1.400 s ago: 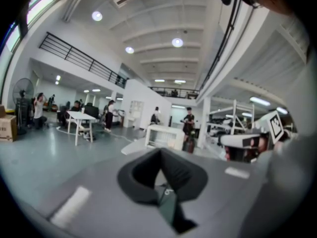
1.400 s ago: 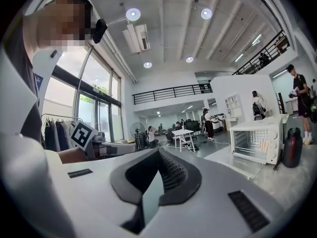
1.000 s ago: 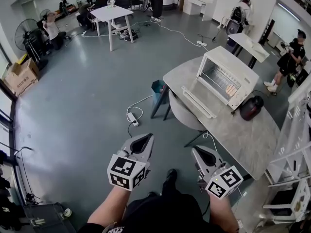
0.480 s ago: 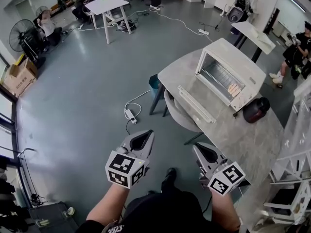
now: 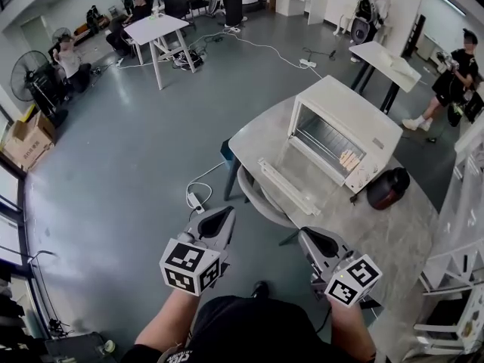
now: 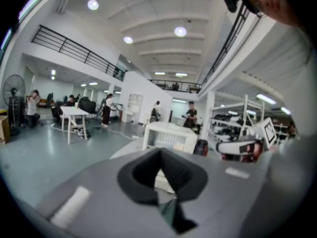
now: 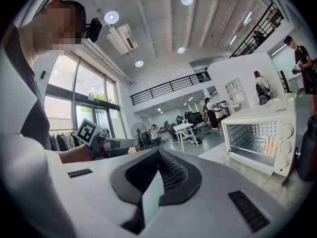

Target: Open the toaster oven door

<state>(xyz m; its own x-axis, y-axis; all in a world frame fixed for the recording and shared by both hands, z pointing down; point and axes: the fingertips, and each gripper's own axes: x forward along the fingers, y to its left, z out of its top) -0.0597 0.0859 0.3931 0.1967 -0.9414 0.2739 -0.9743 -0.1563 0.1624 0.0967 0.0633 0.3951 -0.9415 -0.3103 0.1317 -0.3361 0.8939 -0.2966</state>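
Head view: the toaster oven (image 5: 355, 123) on the bench (image 5: 378, 237) had drawn nearer, ahead-right of the left tool (image 5: 225, 213) and right tool (image 5: 305, 236), its door (image 5: 291, 184) already lying open

Left gripper view: left tool closed, empty, oven straight ahead

Right gripper view: right tool closed, empty, oven ahead-right; opening looked done

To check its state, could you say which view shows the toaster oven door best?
Head view: the toaster oven door lies open, seen from above. The right gripper view shows it edge-on; the left gripper view mostly hides it.
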